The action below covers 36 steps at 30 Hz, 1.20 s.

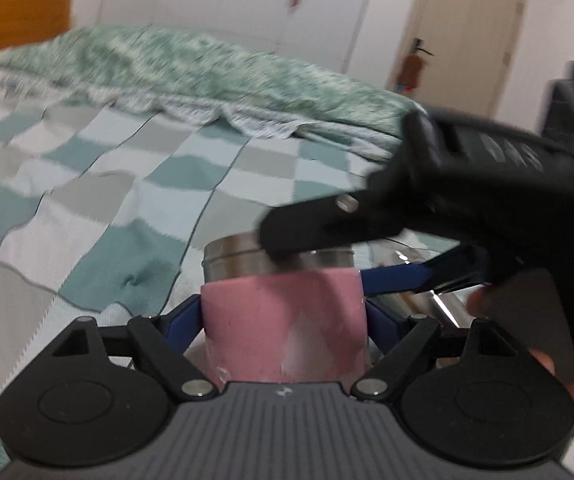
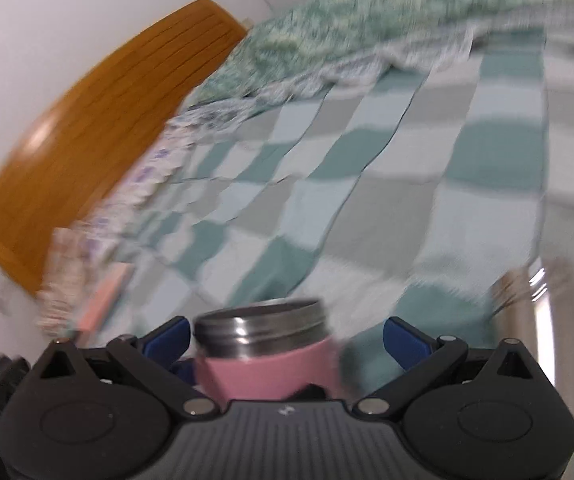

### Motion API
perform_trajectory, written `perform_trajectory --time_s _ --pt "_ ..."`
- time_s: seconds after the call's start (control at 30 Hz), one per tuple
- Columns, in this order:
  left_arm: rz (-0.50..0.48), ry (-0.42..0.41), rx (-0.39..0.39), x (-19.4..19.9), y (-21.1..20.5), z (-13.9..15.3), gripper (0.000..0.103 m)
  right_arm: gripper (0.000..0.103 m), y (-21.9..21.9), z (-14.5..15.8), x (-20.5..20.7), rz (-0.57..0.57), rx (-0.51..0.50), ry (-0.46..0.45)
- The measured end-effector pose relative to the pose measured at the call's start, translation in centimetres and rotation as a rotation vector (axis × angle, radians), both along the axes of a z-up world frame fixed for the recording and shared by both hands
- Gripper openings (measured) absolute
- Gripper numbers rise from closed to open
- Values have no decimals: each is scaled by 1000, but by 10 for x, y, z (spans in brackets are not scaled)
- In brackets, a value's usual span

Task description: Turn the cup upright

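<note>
The cup [image 1: 283,320] is pink with a steel threaded rim, standing with its rim up over the checked bedspread [image 1: 87,184]. My left gripper [image 1: 283,320] is shut on its pink body, blue pads against both sides. My right gripper [image 1: 351,256] comes in from the right, with one black finger [image 1: 307,228] across the rim and a blue finger beside it. In the right wrist view the cup [image 2: 265,348] sits between my right gripper's [image 2: 287,336] spread blue fingers [image 2: 405,340], which do not touch it. The frames are blurred.
A crumpled green patterned quilt [image 1: 207,72] lies along the far side of the bed. A wooden headboard [image 2: 87,128] stands at the left. A shiny steel object [image 2: 535,312] lies on the bed at the right. A door [image 1: 467,32] is at the back.
</note>
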<state>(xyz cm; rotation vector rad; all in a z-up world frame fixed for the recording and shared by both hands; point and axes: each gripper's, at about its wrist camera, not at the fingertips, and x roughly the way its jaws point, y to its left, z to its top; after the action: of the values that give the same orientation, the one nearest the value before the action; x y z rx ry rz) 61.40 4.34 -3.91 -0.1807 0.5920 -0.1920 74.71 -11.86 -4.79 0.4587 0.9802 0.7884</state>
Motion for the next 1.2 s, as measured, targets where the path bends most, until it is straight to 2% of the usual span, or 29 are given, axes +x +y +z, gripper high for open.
perform_trajectory --time_s 0.03,0.07,0.2,0.37,0.47,0.57,0.67,0.73,0.87,0.97,1.03,1.13,1.2 --pt "-22 -12 10 -3 -2 1 86 99 -1 -3 0 10 27 32" --pt "-46 -21 20 -5 -5 2 86 93 -1 -5 -1 23 45 57" --pt "-87 -20 42 -8 -10 4 85 93 0 2 -15 40 4 15" --pt "-121 -25 65 -20 -12 8 85 93 10 21 -44 97 -119 -142" --pt "-135 -44 52 -33 -10 8 86 91 11 30 -67 85 -161 -223" --pt "-142 -34 34 -43 -8 10 86 89 15 34 -97 89 -210 -351" --pt "-137 0 2 -56 0 7 94 87 13 30 -118 63 -245 -413" --pt "-142 7 2 -69 6 3 98 87 8 27 -130 42 -233 -460" --pt "-96 42 42 -91 20 -3 100 88 5 21 -150 37 -240 -536" --pt "0 38 97 -100 29 -2 100 88 6 23 -153 30 -257 -534" --pt "66 58 107 -100 35 0 101 88 8 25 -153 27 -270 -528" --pt "100 59 100 -106 40 7 101 89 11 31 -159 1 -344 -540" --pt "107 46 110 -114 39 16 101 90 7 38 -166 -21 -348 -541"
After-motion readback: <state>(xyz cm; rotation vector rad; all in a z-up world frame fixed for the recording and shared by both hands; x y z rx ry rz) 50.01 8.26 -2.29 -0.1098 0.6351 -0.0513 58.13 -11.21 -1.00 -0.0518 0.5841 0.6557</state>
